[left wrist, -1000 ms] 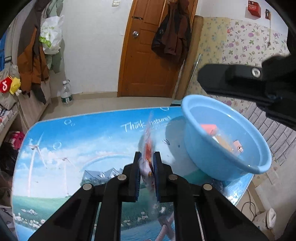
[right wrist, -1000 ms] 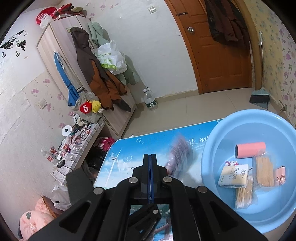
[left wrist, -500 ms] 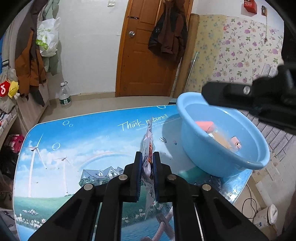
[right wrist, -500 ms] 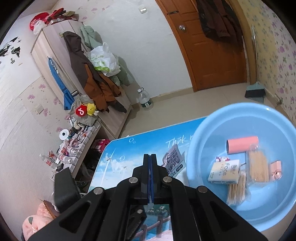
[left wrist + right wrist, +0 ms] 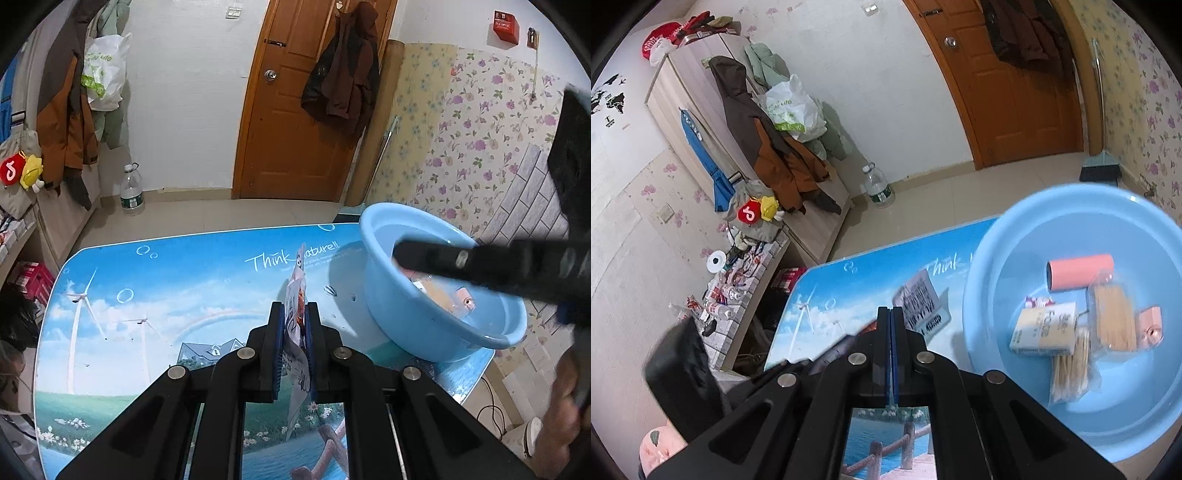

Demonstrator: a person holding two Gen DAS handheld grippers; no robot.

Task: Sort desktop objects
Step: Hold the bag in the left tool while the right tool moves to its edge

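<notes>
We can read "Think nature!!" in white script across the blue landscape-printed tabletop [image 5: 166,295], "Face" on the cream cardboard box [image 5: 1043,329] inside the light blue plastic basin [image 5: 1015,236], and "life" in green on the white plastic bag [image 5: 101,79]

The basin [image 5: 1004,258] stands at the surface's [image 5: 166,295] right end. In the basin lie a roll [image 5: 1080,272], a tissue pack [image 5: 1043,329], cotton swab bags [image 5: 1112,323] and a small box [image 5: 1149,327]. Left of the basin, a sachet [image 5: 295,314] stands above the surface.
</notes>
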